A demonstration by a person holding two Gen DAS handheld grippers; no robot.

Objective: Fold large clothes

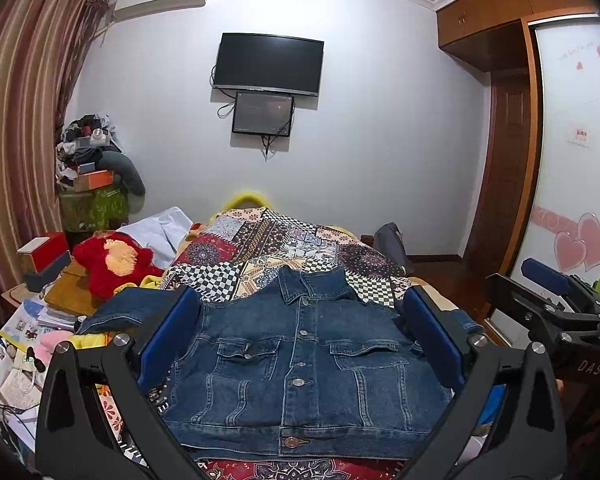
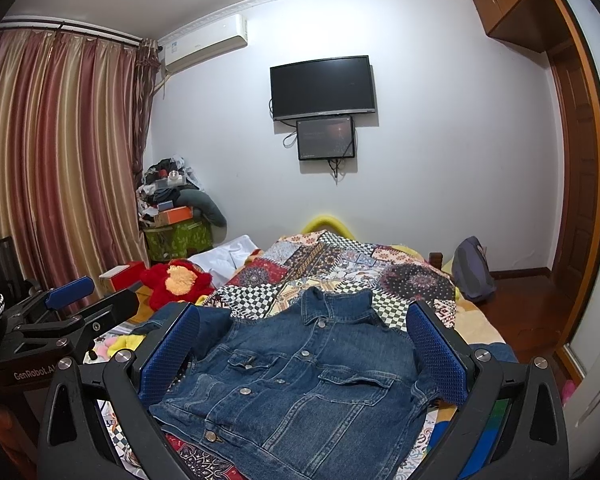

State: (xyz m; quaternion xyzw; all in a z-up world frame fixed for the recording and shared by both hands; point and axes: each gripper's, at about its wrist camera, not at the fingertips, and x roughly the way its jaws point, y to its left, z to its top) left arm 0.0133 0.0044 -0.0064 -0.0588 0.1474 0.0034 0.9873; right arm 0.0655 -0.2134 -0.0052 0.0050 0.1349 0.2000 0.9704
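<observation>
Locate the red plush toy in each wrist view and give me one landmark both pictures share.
Left wrist view: the red plush toy lies at middle left, beyond the denim jacket's spread sleeve.
Right wrist view: the same toy sits left of centre, just past the left blue pad.
Shared landmark: the wall-mounted TV, above the bed in both views.

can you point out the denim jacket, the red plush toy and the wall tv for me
denim jacket (image 1: 300, 364): left wrist view, on the button placket between the chest pockets.
red plush toy (image 1: 114, 260): left wrist view, on its yellow patch.
wall tv (image 2: 323, 86): right wrist view, on the middle of the dark screen.
</observation>
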